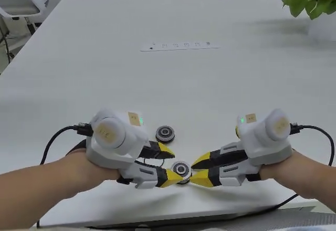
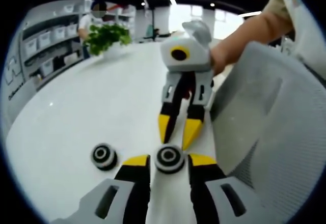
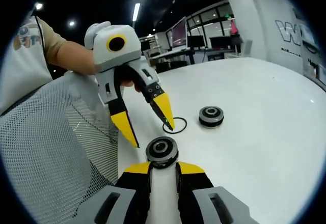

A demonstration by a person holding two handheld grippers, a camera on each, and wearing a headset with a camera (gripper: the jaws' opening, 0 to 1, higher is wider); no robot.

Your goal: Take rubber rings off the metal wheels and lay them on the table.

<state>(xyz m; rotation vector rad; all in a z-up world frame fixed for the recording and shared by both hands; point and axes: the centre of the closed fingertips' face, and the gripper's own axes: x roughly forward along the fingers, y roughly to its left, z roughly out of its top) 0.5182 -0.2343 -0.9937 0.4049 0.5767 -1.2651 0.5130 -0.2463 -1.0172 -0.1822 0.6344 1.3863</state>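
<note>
My left claw (image 1: 170,164) stands wide apart and my right claw (image 1: 194,170) narrower. They meet tip to tip around one metal wheel (image 1: 181,169) near the table's (image 1: 220,89) front edge, though I cannot tell whether any tip touches it. A second wheel (image 1: 165,133) sits just beyond my left claw, and a loose rubber ring (image 3: 174,124) lies flat on the table by that claw's farther tip.

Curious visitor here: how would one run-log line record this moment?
left gripper open around rubber-ringed metal wheel | right gripper open, tips at it | black rubber ring on white table
</note>
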